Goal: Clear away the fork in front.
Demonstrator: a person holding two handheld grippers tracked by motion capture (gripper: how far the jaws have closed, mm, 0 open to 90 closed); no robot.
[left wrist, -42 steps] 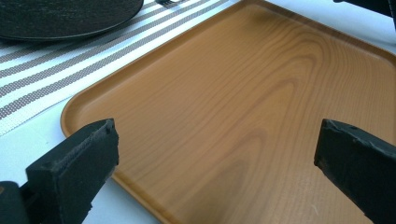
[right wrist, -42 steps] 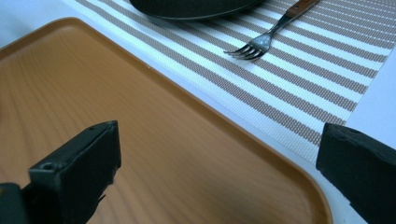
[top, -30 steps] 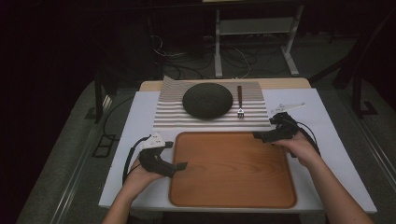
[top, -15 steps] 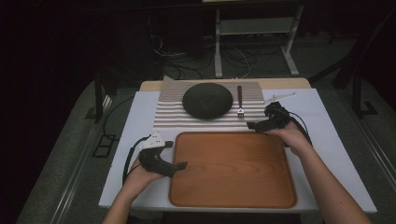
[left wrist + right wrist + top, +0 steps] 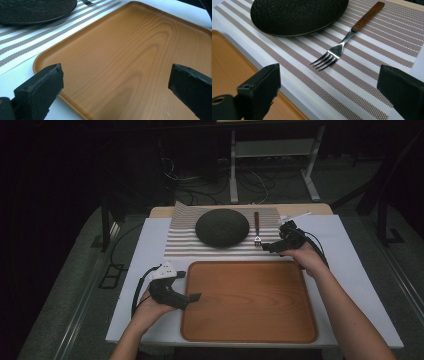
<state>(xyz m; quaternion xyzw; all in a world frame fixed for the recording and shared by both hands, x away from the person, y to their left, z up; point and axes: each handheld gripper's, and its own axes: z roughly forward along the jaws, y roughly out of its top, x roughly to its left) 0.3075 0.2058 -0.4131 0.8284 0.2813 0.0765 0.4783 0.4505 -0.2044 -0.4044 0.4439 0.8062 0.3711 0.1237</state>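
Jaws of right gripper (image 5: 327, 95) apart, just been closing slightly, nothing between; left gripper (image 5: 115, 92) likewise apart. Fork (image 5: 342, 47) flat on striped mat (image 5: 372, 82) beside plate (image 5: 297, 15). Probably light, stiff, slippery; wooden handle best hold.

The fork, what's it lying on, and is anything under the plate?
The fork lies on the striped placemat, beside the dark plate. The plate sits on the same mat; whatever lies beneath its middle is covered and cannot be seen.

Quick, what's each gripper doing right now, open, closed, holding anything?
Left gripper: open, holding nothing, over the wooden tray.
Right gripper: open, just been closing slightly, nothing held; fork ahead.
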